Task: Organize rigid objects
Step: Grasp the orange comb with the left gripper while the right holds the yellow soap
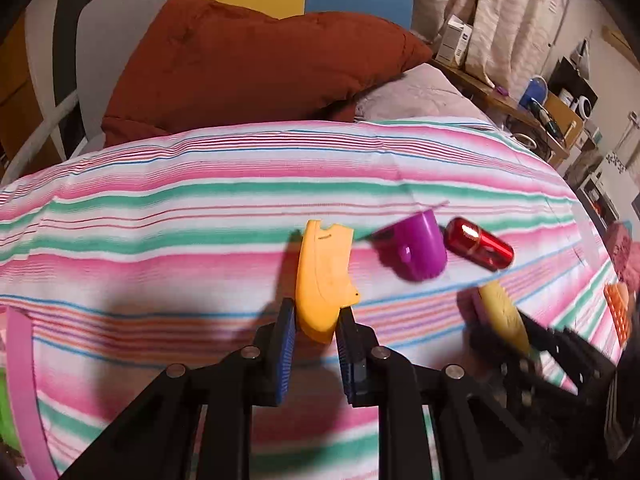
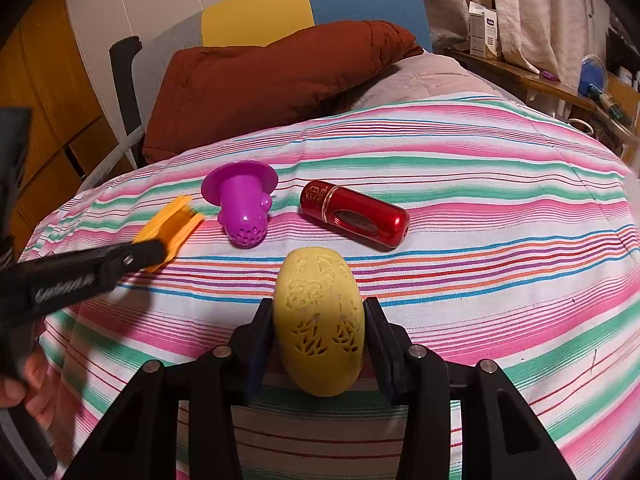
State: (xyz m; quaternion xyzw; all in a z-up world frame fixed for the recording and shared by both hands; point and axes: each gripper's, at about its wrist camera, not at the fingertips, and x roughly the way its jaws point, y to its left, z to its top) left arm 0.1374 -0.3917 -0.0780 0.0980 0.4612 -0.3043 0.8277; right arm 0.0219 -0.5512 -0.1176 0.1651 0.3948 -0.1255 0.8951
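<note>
The left gripper [image 1: 316, 320] was closed on an orange plastic piece [image 1: 326, 276], its blue pads pressing the lower end from both sides while the rest of the piece stuck out ahead over the striped sheet [image 1: 160, 208] on the bed. In the right wrist view the same orange plastic piece [image 2: 170, 226] showed at the tip of the left gripper [image 2: 154, 254], which reached in from the left edge with a hand [image 2: 28, 384] behind it.

The right gripper [image 2: 318, 332] held a yellow carved oval [image 2: 320, 320], clamped at its sides by both pads, partway open to fit its width. From the left wrist view the yellow carved oval [image 1: 504, 312] was only partly visible, in the right gripper [image 1: 500, 332] at the lower right.

A purple strainer cup [image 2: 244, 204] lay on the striped sheet [image 2: 480, 184] with its wide rim towards the far side and its perforated end towards the camera. Just beside it on the right lay a red metallic cylinder [image 2: 354, 214] on its side. Both sat between the two held items and a rust-brown pillow [image 2: 260, 84] at the head of the bed. In the left view the purple strainer cup [image 1: 412, 248] and red metallic cylinder [image 1: 480, 244] lay close together, just right of the orange piece.
</note>
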